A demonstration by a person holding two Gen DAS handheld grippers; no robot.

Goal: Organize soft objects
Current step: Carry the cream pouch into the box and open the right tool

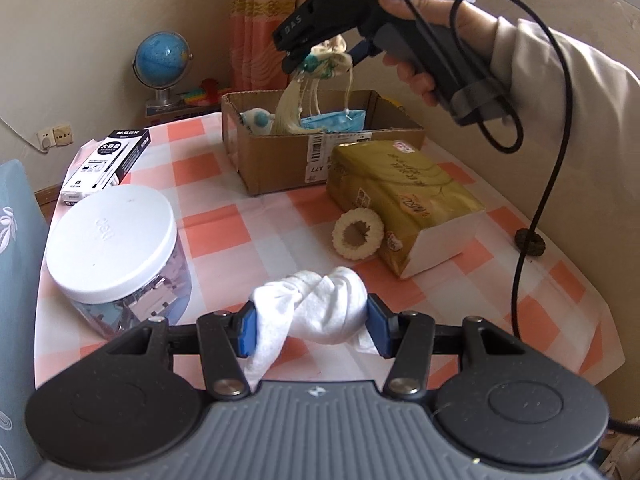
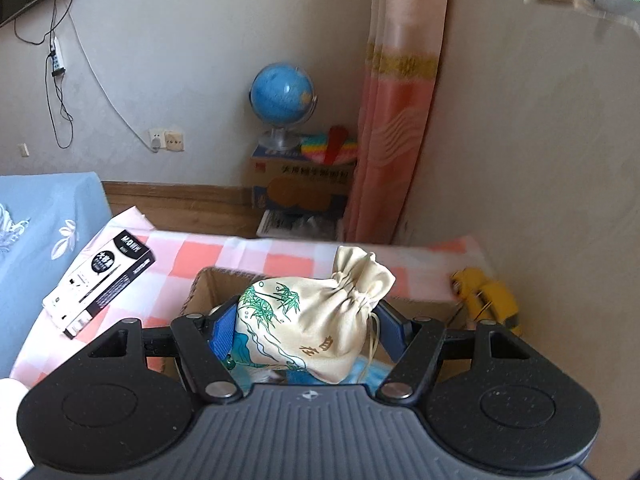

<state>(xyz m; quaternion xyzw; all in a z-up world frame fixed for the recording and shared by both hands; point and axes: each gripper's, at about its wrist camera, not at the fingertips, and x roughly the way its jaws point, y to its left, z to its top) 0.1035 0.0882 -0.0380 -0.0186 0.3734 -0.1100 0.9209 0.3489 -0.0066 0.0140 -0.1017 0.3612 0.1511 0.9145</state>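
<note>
Two grippers, both gripping: left gripper (image 1: 310, 326) clamps a white cloth (image 1: 316, 312) above the table (image 1: 224, 232); right gripper (image 2: 306, 332) pinches a drawstring pouch (image 2: 316, 320) over the cardboard box (image 1: 272, 160) at twelve o'clock, hiding most of its contents.

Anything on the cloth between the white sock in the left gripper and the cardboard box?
Left wrist view: past the white sock, a cream ring-shaped item and a gold packet lie before the cardboard box.

Left tool (image 1: 310, 326) angled down, pads clamping something soft, right tool (image 2: 308, 330) likewise, held aloft
</note>
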